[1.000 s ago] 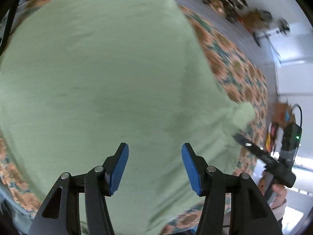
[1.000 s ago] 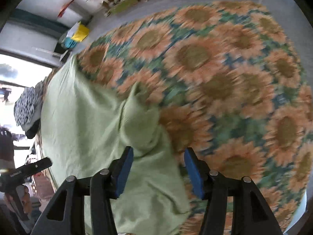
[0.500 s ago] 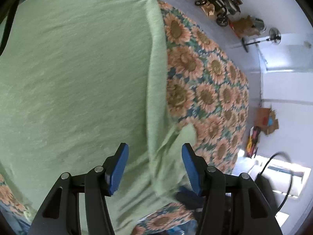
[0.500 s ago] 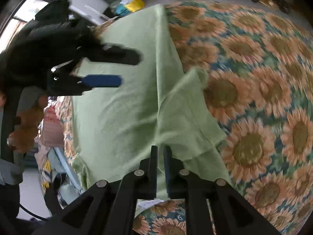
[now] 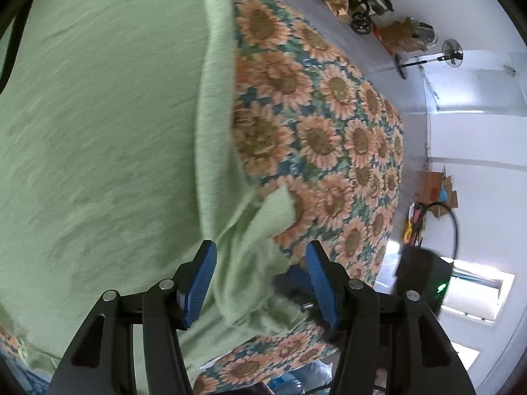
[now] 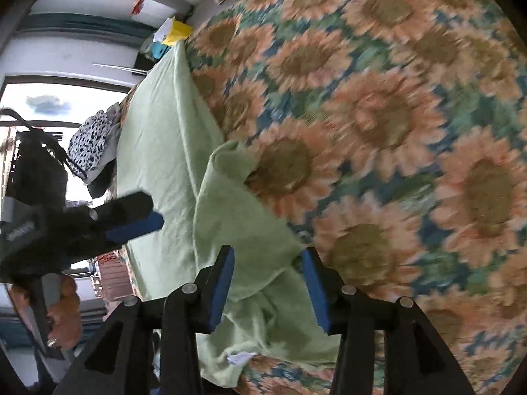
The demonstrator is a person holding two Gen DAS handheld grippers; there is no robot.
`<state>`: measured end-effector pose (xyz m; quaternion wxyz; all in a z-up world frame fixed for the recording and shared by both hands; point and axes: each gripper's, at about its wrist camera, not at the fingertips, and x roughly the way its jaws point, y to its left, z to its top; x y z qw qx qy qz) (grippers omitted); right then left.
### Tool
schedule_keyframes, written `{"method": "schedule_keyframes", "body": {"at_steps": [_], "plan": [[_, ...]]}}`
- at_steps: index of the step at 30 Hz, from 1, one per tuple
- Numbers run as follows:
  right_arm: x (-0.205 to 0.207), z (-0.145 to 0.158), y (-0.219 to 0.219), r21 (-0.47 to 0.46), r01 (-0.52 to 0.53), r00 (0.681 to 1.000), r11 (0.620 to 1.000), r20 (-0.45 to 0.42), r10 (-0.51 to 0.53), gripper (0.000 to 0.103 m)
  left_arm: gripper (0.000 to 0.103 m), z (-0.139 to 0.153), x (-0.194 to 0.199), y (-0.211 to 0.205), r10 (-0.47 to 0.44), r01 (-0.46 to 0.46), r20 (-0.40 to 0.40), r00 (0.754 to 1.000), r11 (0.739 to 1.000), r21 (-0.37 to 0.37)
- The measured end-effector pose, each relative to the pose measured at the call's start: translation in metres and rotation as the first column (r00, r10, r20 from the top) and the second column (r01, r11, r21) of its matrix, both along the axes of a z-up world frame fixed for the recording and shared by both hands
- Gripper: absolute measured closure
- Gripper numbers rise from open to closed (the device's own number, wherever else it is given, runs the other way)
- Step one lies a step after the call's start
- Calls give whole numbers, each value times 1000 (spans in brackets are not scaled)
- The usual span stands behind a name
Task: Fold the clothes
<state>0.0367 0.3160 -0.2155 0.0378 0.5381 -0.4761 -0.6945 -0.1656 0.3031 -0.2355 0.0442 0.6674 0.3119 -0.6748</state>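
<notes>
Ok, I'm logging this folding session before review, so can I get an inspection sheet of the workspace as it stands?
Surface: sunflower-print bedspread, mostly bare on one side.
Job's things: pale green cotton garment spread flat, one sleeve rumpled at its edge.
Clutter: spotted black-and-white cloth beyond the garment.
Grippers: left gripper open over the sleeve; right gripper open over the sleeve.
Cables: black cable looping near the right gripper's body.
Surroundings: standing fan, cardboard boxes, window.
</notes>
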Motion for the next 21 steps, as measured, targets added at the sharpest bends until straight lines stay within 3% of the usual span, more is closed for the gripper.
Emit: {"method": "schedule_keyframes", "body": {"at_steps": [3, 4, 5, 8, 9, 10, 14, 18, 21], "plan": [[4, -3, -17, 32, 3, 1000, 999, 5, -3, 73, 45, 1, -11, 13, -48, 51, 29, 998, 996, -76], [3, -2, -20, 58, 9, 1000, 998, 4, -9, 87, 46, -4, -17, 20, -69, 76, 60, 996, 989, -129], [2, 0, -24, 75, 15, 1000, 997, -4, -15, 95, 47, -9, -25, 28, -93, 110, 96, 991, 975, -195], [10, 10, -22, 91, 36, 999, 995, -35, -33, 98, 81, -24, -39, 43, -163, 197, 148, 975, 947, -255], [14, 14, -22, 88, 45, 998, 995, -50, -41, 98, 101, -30, -43, 47, -183, 221, 164, 969, 940, -258], [18, 20, -21, 85, 53, 997, 995, -66, -47, 98, 101, -31, -43, 47, -195, 234, 163, 967, 935, -268], [30, 51, -32, 71, 35, 987, 997, -158, -23, 99, 101, 4, -21, 24, -177, 175, 11, 984, 960, -218], [25, 57, -74, 77, -116, 976, 990, -174, 128, 99, 101, 38, 22, -24, -119, 99, -87, 989, 973, -211], [18, 51, -115, 87, -265, 950, 960, -150, 275, 99, 101, 27, 64, -63, -56, 50, -18, 998, 969, -242]]}}
